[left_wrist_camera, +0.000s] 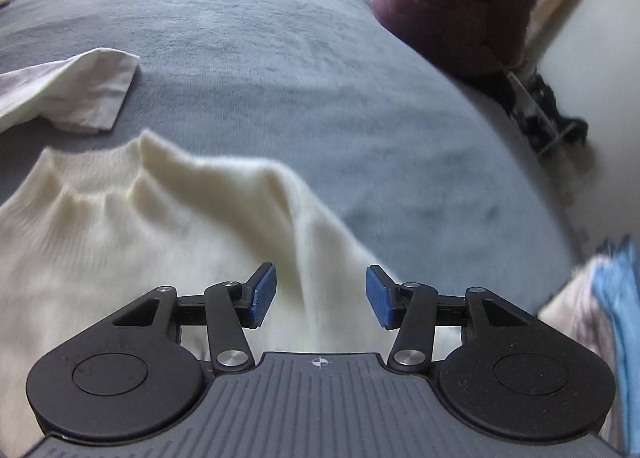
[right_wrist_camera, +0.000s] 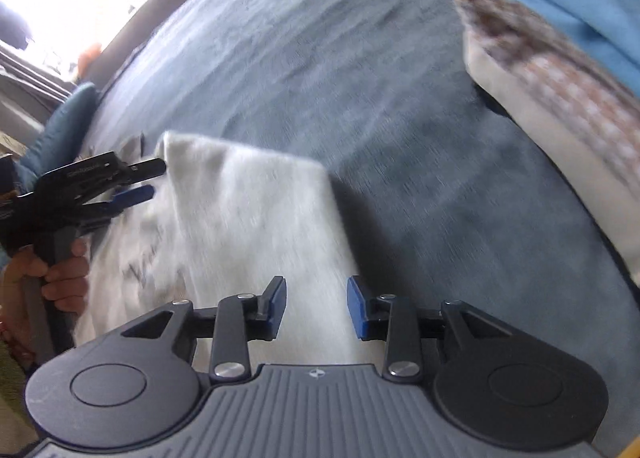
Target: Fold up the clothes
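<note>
A cream knitted sweater lies rumpled on the grey-blue bed cover. My left gripper hovers over its right edge, open, with nothing pressed between the blue pads. In the right wrist view the same sweater shows a folded flap with a straight far edge. My right gripper stands open above its near right part, pads apart and not pinching cloth. The left gripper appears there at the sweater's far left corner, held by a hand. Both views are motion-blurred.
A white garment lies crumpled beyond the sweater on the left. A stack of clothes with a light blue piece over a brown patterned one sits to the right. A maroon bulky thing rests at the bed's far edge.
</note>
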The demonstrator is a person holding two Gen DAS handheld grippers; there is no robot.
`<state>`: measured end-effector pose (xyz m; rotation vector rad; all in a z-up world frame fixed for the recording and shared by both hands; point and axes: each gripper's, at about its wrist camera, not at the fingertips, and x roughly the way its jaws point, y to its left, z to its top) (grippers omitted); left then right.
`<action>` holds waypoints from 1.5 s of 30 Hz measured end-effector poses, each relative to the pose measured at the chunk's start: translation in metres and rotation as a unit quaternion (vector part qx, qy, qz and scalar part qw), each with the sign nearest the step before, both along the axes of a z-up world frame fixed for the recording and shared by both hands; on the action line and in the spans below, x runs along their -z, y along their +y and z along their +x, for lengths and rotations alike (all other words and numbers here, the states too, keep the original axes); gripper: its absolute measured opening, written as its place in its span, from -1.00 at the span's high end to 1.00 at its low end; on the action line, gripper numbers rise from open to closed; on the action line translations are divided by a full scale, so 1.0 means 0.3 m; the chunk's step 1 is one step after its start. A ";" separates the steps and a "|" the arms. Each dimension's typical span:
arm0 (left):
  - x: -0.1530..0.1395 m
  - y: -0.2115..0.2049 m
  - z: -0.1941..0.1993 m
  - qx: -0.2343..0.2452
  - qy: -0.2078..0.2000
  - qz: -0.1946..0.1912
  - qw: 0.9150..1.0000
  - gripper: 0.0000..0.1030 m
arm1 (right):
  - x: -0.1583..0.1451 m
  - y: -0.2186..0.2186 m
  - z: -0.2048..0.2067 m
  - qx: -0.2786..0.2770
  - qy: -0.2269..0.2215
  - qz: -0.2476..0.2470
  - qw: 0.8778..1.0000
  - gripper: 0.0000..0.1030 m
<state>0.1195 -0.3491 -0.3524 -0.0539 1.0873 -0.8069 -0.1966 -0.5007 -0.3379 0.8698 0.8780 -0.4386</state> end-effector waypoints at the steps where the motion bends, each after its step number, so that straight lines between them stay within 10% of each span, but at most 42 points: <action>1: 0.012 -0.013 0.016 0.001 0.005 -0.005 1.000 0.04 | 0.001 -0.012 0.021 0.000 -0.004 -0.003 1.000 0.30; 16: 0.137 -0.072 0.135 -0.024 0.089 -0.064 0.994 0.10 | 0.050 -0.106 0.138 -0.035 0.021 0.000 0.999 0.29; 31: 0.126 -0.098 0.137 -0.025 0.065 -0.021 0.997 0.24 | 0.062 -0.113 0.147 -0.026 0.028 -0.002 0.999 0.25; 34: 0.129 -0.090 0.148 -0.042 0.065 -0.018 0.997 0.62 | 0.066 -0.108 0.148 -0.027 0.032 -0.004 0.999 0.24; 45: 0.168 0.047 0.169 -0.037 0.087 -0.089 0.992 0.71 | 0.073 -0.130 0.159 -0.016 0.023 -0.011 1.000 0.24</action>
